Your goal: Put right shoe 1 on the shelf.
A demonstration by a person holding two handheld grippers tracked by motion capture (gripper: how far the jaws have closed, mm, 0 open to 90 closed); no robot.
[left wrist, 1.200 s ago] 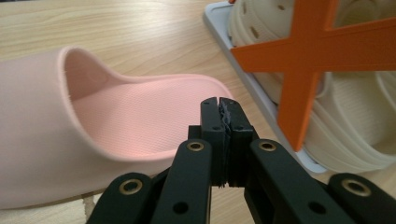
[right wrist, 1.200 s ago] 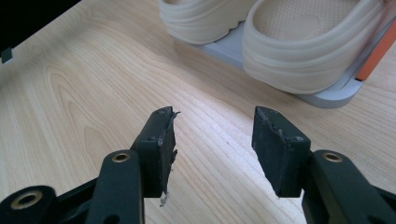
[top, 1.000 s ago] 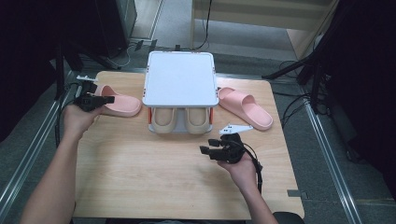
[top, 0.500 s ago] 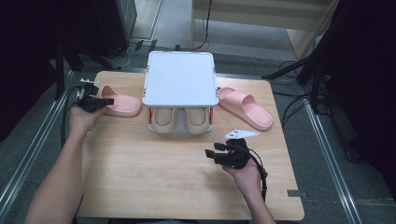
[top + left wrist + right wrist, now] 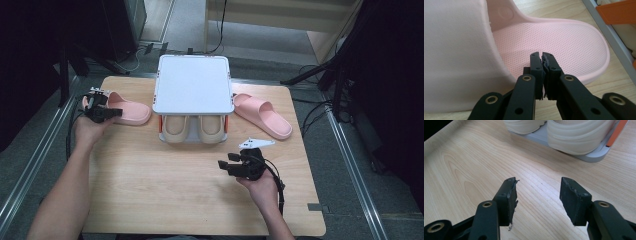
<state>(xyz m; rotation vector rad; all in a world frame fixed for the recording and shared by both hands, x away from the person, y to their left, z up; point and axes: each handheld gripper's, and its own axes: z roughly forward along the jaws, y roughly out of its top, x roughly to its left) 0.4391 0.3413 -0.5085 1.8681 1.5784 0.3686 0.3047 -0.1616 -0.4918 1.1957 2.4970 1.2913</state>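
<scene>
A pink slipper [image 5: 129, 111] lies at the table's left, and its pair [image 5: 262, 115] lies to the right of the rack. My left gripper [image 5: 114, 113] is at the left slipper's near end, pointing right. In the left gripper view the slipper's dotted footbed [image 5: 564, 42] spreads under my left gripper [image 5: 541, 55], which is shut with nothing between the pads; the wide strap [image 5: 456, 50] rises at the left. My right gripper [image 5: 224, 163] hovers low over bare wood in front of the rack. It stands open and empty in the right gripper view [image 5: 537, 183].
A small rack with a white top [image 5: 194, 84] stands mid-table, with two beige slippers [image 5: 175, 128] [image 5: 210, 128] on its lower shelf. The right gripper view shows those slippers [image 5: 579, 142], the grey base [image 5: 595, 157] and an orange post [image 5: 617, 133]. Bare wood [image 5: 165, 190] lies near the person.
My left gripper has sunk a little and edged right onto the end of the left pink slipper. The right hand has barely moved.
</scene>
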